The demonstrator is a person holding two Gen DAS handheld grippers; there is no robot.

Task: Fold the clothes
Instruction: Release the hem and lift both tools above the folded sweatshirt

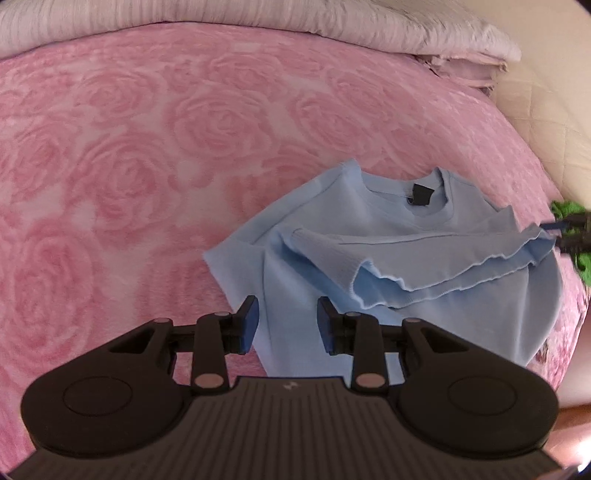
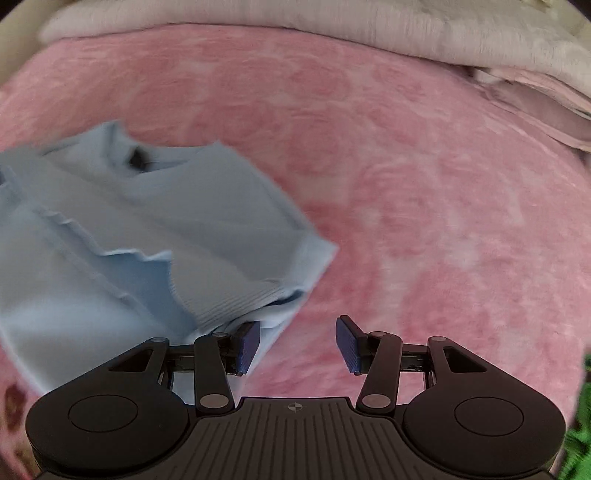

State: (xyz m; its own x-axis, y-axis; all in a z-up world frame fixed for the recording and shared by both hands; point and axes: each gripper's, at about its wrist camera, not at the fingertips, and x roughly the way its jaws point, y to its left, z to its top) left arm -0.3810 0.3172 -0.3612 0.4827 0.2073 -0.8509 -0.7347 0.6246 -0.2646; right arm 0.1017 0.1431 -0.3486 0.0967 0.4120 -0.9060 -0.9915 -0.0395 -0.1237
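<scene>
Lying on the pink rose-patterned blanket (image 1: 147,155) is one light blue top (image 1: 391,236), and in the left wrist view it fills the centre-right of the frame. Its neckline with the black label (image 1: 422,194) points toward the upper part of the frame, while its body runs down toward the lower centre — so the long axis goes roughly top to bottom, leaning a little to the left. One frilled hem edge is folded up across the middle of the garment, running from the centre out to the right edge.

Now the left gripper (image 1: 286,325) — it tilts down over the lower edge of the top, jaws apart, blue pads on either side of the cloth's lower part, nothing pinched between them.

Over to the right wrist view: the same top (image 2: 147,229) sits at left, blurred, collar toward the upper left. The right gripper (image 2: 297,345) also tilts down, jaws wide apart over bare blanket, its left pad just beside the garment's lower right corner — touching or not, I cannot tell.

Count: one top, two grippers, and a pale folded quilt (image 1: 258,18) along the top of the frame.
</scene>
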